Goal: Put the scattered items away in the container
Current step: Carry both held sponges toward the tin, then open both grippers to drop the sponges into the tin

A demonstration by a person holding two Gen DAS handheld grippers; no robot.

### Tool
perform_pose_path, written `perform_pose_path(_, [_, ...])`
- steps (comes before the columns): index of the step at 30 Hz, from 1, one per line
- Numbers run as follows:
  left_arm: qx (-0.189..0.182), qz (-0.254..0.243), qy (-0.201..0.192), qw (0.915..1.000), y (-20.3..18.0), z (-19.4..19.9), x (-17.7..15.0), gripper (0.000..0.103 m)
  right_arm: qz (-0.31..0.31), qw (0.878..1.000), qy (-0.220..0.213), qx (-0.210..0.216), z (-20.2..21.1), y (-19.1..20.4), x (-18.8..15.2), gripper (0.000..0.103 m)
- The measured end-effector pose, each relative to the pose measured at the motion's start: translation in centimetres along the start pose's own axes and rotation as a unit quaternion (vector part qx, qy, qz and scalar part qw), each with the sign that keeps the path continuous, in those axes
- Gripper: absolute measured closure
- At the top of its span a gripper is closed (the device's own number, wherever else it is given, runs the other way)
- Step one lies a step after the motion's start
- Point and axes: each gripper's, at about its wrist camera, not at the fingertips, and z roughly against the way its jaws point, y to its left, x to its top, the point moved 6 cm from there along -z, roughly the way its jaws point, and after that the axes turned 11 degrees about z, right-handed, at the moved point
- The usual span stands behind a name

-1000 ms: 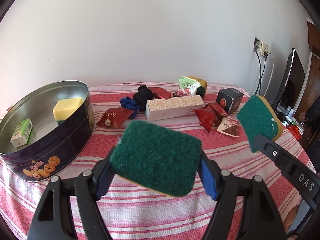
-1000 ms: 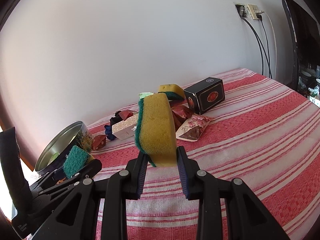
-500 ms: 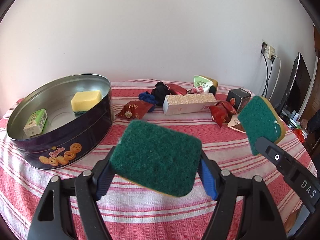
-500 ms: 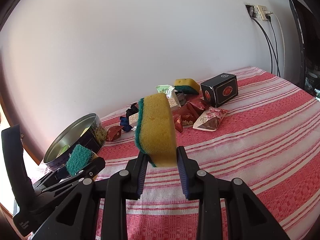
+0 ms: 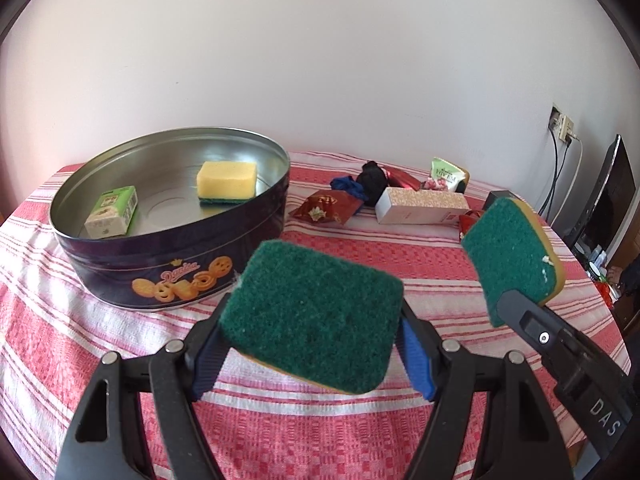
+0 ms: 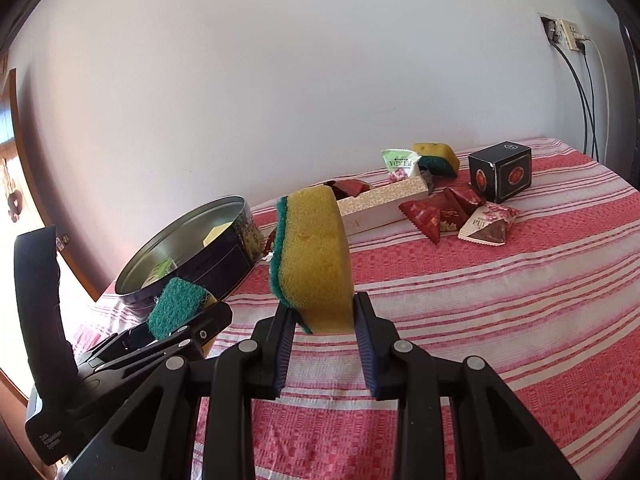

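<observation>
My left gripper (image 5: 312, 344) is shut on a green-and-yellow sponge (image 5: 316, 312), green side up, held above the cloth just right of the round cookie tin (image 5: 176, 264). The tin holds a yellow sponge (image 5: 227, 182) and a small green carton (image 5: 112, 211). My right gripper (image 6: 322, 344) is shut on a second sponge (image 6: 314, 264), held on edge; it also shows in the left wrist view (image 5: 514, 256). The left gripper with its sponge (image 6: 178, 306) appears at lower left in the right wrist view, next to the tin (image 6: 192, 256).
Scattered on the red striped tablecloth (image 5: 360, 248): a long white box (image 5: 422, 206), red snack packets (image 6: 436, 210), a black box (image 6: 500, 170), a green sachet (image 6: 400, 164), another sponge (image 6: 436, 158), dark cloth items (image 5: 360, 188). Wall behind; cables and a screen at right.
Both grippers have moved left toward the tin, still holding their sponges. The tin now looks larger and closer in both views.
</observation>
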Motion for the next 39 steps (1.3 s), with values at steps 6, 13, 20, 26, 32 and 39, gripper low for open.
perform_pose_path(6, [0.013,0.030,-0.001,0.9995,3.4,0.8,0.3,0.029,0.018,1.000,0.007,0.022,-0.9,2.7,-0.1,0.071])
perform_pose_path(13, [0.038,0.066,-0.012,0.9970,7.8,1.8,0.9,0.029,0.043,0.998,0.012,0.049,-1.8,6.2,-0.2,0.071])
perform_pose_path(20, [0.058,0.093,-0.024,0.9937,11.5,2.8,1.2,0.029,0.067,0.994,0.022,0.079,-3.1,9.8,-0.4,0.071])
perform_pose_path(26, [0.070,0.123,-0.028,0.9895,14.8,3.8,1.2,0.029,0.091,0.990,0.026,0.108,-4.1,13.1,-0.3,0.071])
perform_pose_path(32, [0.086,0.152,-0.040,0.9837,18.1,5.1,1.3,0.029,0.114,0.982,0.033,0.147,-5.0,17.2,-0.4,0.071])
perform_pose_path(39, [0.116,0.177,-0.063,0.9753,21.8,6.3,2.2,0.029,0.133,0.973,0.022,0.189,-6.3,21.3,1.5,0.071])
